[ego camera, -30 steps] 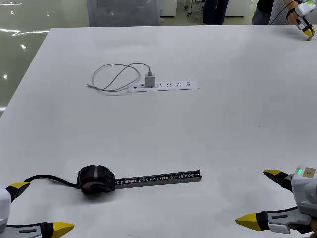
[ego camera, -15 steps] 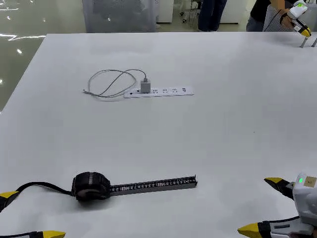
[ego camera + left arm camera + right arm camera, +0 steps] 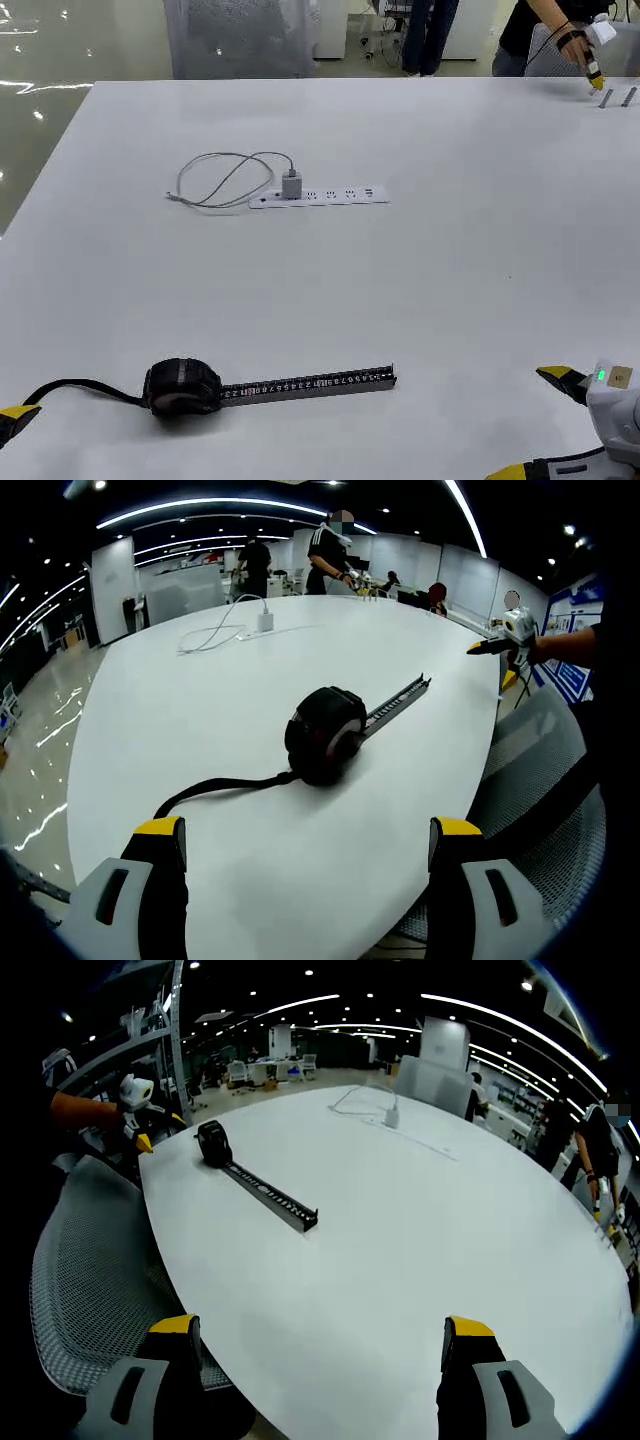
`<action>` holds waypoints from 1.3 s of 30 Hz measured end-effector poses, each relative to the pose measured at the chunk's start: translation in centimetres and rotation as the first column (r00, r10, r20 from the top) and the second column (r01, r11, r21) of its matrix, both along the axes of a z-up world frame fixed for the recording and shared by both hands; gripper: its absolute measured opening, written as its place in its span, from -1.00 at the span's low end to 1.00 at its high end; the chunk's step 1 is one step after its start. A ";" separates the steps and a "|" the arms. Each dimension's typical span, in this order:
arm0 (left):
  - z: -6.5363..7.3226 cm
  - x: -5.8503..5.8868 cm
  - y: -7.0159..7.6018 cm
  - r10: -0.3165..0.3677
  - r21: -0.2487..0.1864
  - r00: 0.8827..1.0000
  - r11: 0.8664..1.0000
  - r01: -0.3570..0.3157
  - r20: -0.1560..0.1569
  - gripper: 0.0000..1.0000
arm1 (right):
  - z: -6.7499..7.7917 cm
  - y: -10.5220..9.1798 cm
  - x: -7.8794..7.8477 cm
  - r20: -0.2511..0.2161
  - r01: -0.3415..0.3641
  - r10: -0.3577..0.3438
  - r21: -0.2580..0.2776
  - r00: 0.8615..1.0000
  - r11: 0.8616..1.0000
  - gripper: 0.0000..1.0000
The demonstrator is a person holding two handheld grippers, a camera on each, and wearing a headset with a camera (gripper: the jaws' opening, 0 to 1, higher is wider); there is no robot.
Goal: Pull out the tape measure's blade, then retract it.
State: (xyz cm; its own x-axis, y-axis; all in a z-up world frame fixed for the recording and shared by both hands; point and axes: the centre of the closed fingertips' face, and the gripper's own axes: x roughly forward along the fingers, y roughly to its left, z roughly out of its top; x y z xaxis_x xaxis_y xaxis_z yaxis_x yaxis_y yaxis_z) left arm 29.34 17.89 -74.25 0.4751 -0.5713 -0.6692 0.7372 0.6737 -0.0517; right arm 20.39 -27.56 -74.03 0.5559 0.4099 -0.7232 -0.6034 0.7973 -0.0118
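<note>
On the table [image 3: 450, 250], the tape measure [image 3: 182, 387] lies blade-out; left gripper [image 3: 308, 832] and right gripper [image 3: 325, 1328] gape empty.

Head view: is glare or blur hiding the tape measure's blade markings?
Head view: no glare on the blade; even light, markings sharp but too small to read; reflections sit on the floor beyond the table. Left gripper view: fisheye bows the table edge, tape measure in focus.

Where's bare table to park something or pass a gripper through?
Widest bare stretch: table between power strip and tape measure, running right. Also open between blade tip and right gripper. Crowded by the strip's looped cable and around the tape measure's strap near the left gripper.
</note>
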 end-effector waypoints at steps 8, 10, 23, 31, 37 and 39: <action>0.4 0.1 -0.2 -0.014 0.011 1.000 1.000 0.014 0.014 0.98 | -0.3 0.1 -0.6 -0.013 0.001 0.000 0.006 1.000 1.000 0.98; 0.3 0.0 -0.1 -0.017 0.015 1.000 1.000 0.017 0.012 0.98 | -0.4 0.2 -0.7 -0.018 -0.012 0.012 0.002 1.000 1.000 0.98; 0.5 0.0 -0.8 -0.025 0.016 1.000 1.000 0.026 -0.007 0.98 | -0.3 -0.2 -0.6 -0.021 -0.023 0.023 -0.022 1.000 0.999 0.98; 2.3 1.8 -2.0 0.092 -0.090 0.995 0.992 -0.088 0.040 0.98 | 0.0 0.6 0.2 -0.019 -0.120 0.119 -0.109 0.993 0.987 0.98; 2.0 1.8 -3.1 0.133 -0.073 0.991 0.989 -0.132 0.012 0.98 | 1.0 1.4 1.2 -0.005 -0.155 0.155 -0.104 0.988 0.982 0.98; 2.1 2.1 -3.3 0.161 -0.063 0.986 0.985 -0.159 0.032 0.98 | 1.4 1.7 1.4 -0.002 -0.165 0.165 -0.106 0.986 0.981 0.98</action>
State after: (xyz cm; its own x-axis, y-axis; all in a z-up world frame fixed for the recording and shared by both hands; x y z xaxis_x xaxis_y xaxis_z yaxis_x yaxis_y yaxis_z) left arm 31.41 14.58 -72.13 0.5871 -0.5246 -0.6165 0.6226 0.7793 -0.0703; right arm 21.80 -25.88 -72.60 0.4917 0.4179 -0.7639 -0.7262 0.6809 -0.0950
